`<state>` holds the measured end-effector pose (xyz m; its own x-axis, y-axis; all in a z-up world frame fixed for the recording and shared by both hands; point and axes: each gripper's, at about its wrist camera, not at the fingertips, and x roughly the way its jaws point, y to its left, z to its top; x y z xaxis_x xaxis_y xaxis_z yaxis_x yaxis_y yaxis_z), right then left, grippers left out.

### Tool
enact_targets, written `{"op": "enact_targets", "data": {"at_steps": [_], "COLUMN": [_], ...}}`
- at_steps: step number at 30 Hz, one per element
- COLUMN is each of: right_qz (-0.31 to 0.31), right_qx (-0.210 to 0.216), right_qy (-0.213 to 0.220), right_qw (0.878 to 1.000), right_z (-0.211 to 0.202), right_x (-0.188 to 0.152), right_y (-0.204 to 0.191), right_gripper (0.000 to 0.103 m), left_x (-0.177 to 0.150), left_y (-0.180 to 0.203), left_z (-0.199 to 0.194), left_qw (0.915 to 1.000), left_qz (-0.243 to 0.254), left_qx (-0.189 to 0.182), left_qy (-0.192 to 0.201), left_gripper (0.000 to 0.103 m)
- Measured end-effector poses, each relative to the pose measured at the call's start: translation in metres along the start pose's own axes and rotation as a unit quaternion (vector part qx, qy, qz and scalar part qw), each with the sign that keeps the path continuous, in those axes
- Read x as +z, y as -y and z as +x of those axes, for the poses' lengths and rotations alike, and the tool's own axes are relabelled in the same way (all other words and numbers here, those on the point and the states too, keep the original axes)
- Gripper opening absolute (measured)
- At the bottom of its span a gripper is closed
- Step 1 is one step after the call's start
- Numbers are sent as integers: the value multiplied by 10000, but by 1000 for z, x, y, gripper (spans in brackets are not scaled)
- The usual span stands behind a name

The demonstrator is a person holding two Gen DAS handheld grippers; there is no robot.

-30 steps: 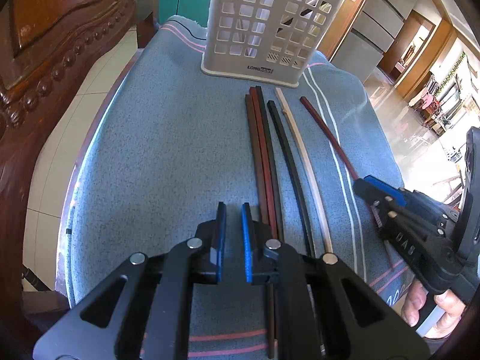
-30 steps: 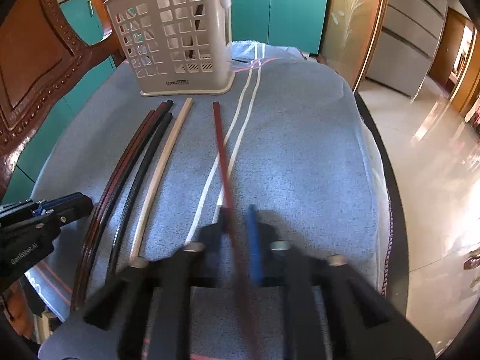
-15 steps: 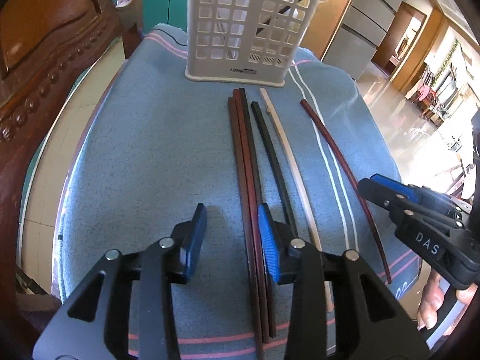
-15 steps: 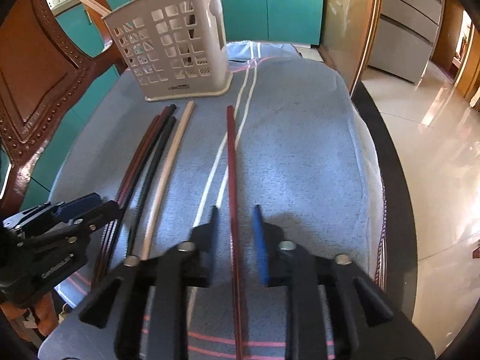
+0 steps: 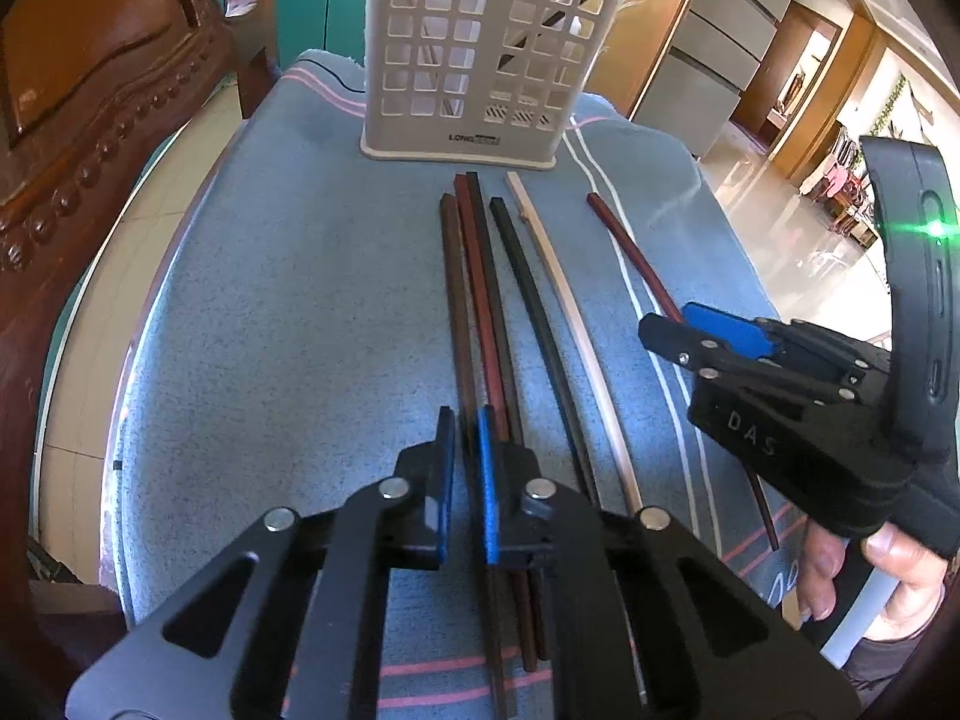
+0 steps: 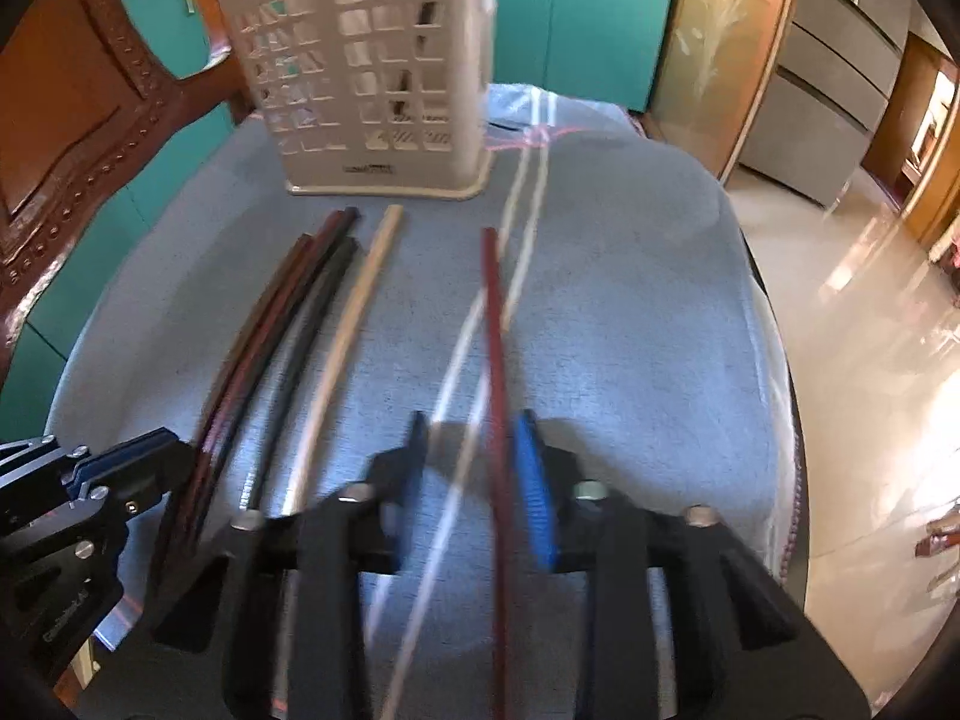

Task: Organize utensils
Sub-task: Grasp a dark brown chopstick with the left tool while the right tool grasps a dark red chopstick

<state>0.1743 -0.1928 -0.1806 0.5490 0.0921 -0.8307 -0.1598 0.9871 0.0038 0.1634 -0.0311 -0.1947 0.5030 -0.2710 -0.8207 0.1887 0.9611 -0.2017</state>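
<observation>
6 chopsticks point(image 5: 540, 324) lie on the table point(image 5: 300, 300) before the basket point(image 5: 480, 60); light, stiff and slick, so best pinched at the ends farthest from the basket; left gripper point(image 5: 465, 480) just closed, clamping the brown chopstick point(image 5: 456, 300); right gripper point(image 6: 474, 444), just closing, stands apart around the red chopstick point(image 6: 493, 312).

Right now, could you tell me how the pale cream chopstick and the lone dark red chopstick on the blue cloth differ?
The pale cream chopstick is light, bare-wood coloured; the lone dark red chopstick is deep red. The cream one lies free beside the dark chopsticks; the red one lies apart, across the cloth's white stripes. No gripper reaches the cream one; the red one runs between the right gripper fingers. Both lie flat, pointing toward the white basket.
</observation>
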Motion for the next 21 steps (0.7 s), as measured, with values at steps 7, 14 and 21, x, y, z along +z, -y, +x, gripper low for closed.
{"op": "enact_targets", "data": {"at_steps": [7, 14, 21], "right_qz": [230, 571, 719], "right_qx": [354, 575, 527], "right_qy": [-261, -402, -400], "right_qw": [9988, 9959, 9952], "right_z": [-8, -17, -19], "right_x": [-7, -17, -18], "right_y": [7, 22, 29], "right_gripper": [6, 6, 7], "left_x": [1, 2, 2], "left_y": [-6, -12, -23], "left_z": [4, 4, 0], "left_qw": [9999, 9999, 9993], "left_qz": [-94, -164, -358], "left_qx": [-37, 24, 59], "left_qy": [-42, -26, -52], "left_gripper": [12, 8, 7]}}
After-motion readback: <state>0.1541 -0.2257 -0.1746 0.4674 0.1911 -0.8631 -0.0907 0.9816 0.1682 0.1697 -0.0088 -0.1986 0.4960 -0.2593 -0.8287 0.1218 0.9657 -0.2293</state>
